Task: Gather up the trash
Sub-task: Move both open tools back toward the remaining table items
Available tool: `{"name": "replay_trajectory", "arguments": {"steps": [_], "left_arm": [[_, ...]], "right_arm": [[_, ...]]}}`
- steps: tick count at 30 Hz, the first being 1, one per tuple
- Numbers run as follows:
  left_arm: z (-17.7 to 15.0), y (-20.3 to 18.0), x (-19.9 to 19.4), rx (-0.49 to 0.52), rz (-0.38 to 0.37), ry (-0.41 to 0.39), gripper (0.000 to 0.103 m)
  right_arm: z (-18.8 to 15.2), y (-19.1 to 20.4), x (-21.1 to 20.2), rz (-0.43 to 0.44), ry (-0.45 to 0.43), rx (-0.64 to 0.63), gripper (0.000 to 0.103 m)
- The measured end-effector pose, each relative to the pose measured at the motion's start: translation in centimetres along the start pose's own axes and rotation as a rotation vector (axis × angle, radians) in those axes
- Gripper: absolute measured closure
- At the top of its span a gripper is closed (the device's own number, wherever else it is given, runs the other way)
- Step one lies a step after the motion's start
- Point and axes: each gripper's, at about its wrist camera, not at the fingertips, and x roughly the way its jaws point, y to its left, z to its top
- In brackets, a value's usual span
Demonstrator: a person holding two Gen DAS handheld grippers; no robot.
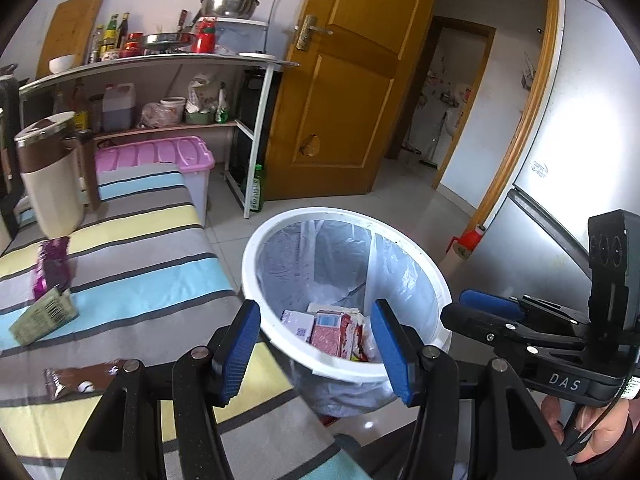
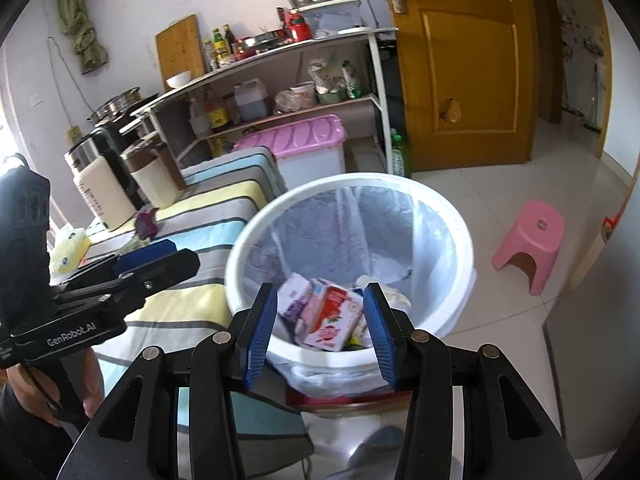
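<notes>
A white trash bin [image 1: 256, 256] lined with a clear bag stands on the floor beside the striped table [image 1: 132, 280]; it also shows in the right wrist view [image 2: 464, 240]. Inside lie a white carton [image 1: 298, 324] and a red-and-white carton [image 2: 332, 320]. My left gripper [image 1: 316, 350] is open and empty over the bin's near rim. My right gripper [image 2: 320, 332] is open and empty above the bin. On the table lie a purple wrapper [image 1: 50, 266], a green box [image 1: 44, 314] and a brown wrapper [image 1: 80, 376].
A beige canister [image 1: 50, 176] stands at the table's far end. A pink-lidded storage box [image 1: 160, 156] and a shelf rack [image 1: 160, 64] are behind. A pink stool [image 2: 532, 240] stands on the floor at right. A fridge [image 1: 560, 200] is to the right.
</notes>
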Motion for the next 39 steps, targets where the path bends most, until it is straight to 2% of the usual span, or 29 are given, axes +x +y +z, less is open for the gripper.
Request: {"name": "replay_trajectory", "arguments": {"steps": [22, 31, 39], "left_arm": [[-1.8, 2.7, -6.8, -0.037, 0.127, -0.078, 0.046], [-3.1, 4.4, -8.3, -0.066, 0.170, -0.080, 0.046], [-4.1, 6.7, -9.7, -0.080, 0.243, -0.083, 0.046]], "right_arm": [[-0.1, 6.2, -1.0, 0.104, -0.022, -0.103, 0.057], [-0.4, 8.1, -0.4, 0.146, -0.010, -0.134, 0.057], [-0.6, 10.4, 0.8, 0.186, 0.006, -0.179, 0.057]]}}
